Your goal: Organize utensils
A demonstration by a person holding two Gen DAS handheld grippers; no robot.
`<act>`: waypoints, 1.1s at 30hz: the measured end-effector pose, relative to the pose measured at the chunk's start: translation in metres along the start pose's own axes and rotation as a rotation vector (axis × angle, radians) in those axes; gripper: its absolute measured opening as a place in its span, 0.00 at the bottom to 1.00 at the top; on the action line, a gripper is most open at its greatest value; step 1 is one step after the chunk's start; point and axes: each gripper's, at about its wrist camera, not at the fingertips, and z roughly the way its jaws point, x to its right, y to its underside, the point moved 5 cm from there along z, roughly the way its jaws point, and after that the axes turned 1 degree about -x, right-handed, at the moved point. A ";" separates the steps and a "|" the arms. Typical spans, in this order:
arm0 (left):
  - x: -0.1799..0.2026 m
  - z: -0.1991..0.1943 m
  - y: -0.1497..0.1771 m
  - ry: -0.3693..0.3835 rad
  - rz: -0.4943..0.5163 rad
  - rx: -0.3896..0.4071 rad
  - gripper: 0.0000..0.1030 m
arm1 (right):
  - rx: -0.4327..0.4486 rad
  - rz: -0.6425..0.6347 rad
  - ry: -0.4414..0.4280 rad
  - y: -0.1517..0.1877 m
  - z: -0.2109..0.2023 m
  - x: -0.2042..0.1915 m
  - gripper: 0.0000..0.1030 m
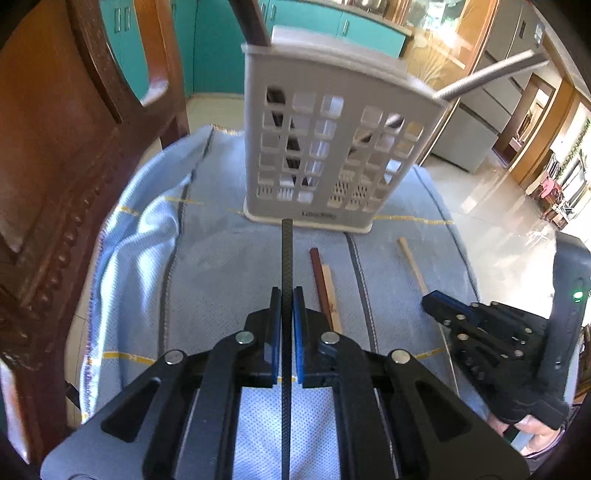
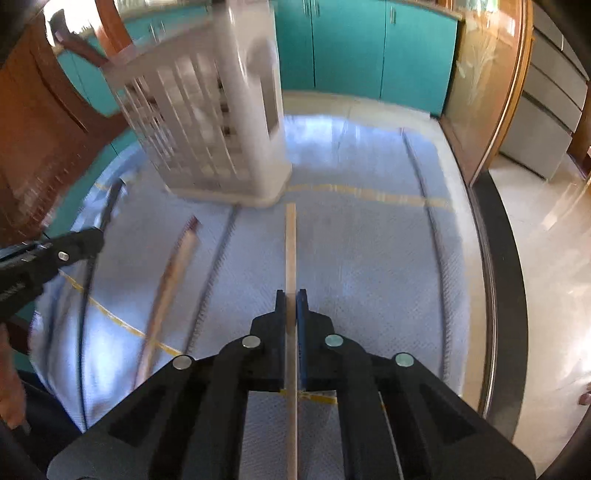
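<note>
A grey slotted utensil holder (image 1: pixel 332 147) stands upright on the blue cloth (image 1: pixel 221 277). A dark stick (image 1: pixel 253 22) and a grey stick (image 1: pixel 491 74) poke out of its top. My left gripper (image 1: pixel 287 295) is shut on a black chopstick (image 1: pixel 286 251) whose far tip reaches the holder's base. My right gripper (image 2: pixel 291 295) is shut on a pale wooden chopstick (image 2: pixel 290 251) that points at the holder (image 2: pixel 207 122). A brown chopstick (image 1: pixel 318 284) and a pale one (image 1: pixel 332 295) lie side by side on the cloth between the two grippers. The right gripper (image 1: pixel 430 299) also shows low on the right in the left wrist view.
A carved wooden chair (image 1: pixel 55 166) stands close on the left of the table. The dark table edge (image 2: pixel 495 258) curves along the right, with tiled floor beyond. Teal cabinets (image 2: pixel 351 48) line the back wall. The left gripper (image 2: pixel 98 236) reaches in from the left.
</note>
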 end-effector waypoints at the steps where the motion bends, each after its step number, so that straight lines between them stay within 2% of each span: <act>1: 0.000 -0.008 -0.002 0.001 0.002 0.021 0.07 | 0.040 0.000 -0.028 -0.005 -0.014 -0.001 0.06; 5: 0.009 -0.054 -0.013 0.042 0.017 0.124 0.07 | 0.213 0.005 -0.132 -0.019 -0.081 -0.001 0.06; 10: 0.017 -0.119 -0.034 0.074 0.029 0.281 0.07 | 0.367 0.031 -0.204 -0.040 -0.149 0.002 0.06; 13: 0.021 -0.160 -0.059 0.078 0.034 0.380 0.07 | 0.446 0.046 -0.238 -0.070 -0.179 0.001 0.06; 17: 0.027 -0.212 -0.106 0.069 0.044 0.531 0.07 | 0.562 0.098 -0.302 -0.126 -0.213 0.002 0.06; 21: 0.027 -0.239 -0.154 0.051 0.009 0.635 0.07 | 0.675 0.157 -0.280 -0.164 -0.221 0.008 0.06; 23: 0.025 -0.230 -0.173 0.033 -0.016 0.626 0.07 | 0.695 0.171 -0.249 -0.172 -0.216 0.006 0.06; 27: 0.025 -0.214 -0.186 0.017 -0.024 0.589 0.07 | 0.687 0.135 -0.181 -0.180 -0.194 -0.004 0.06; 33: 0.026 -0.207 -0.196 -0.024 -0.025 0.601 0.07 | 0.580 0.080 -0.132 -0.181 -0.138 -0.017 0.06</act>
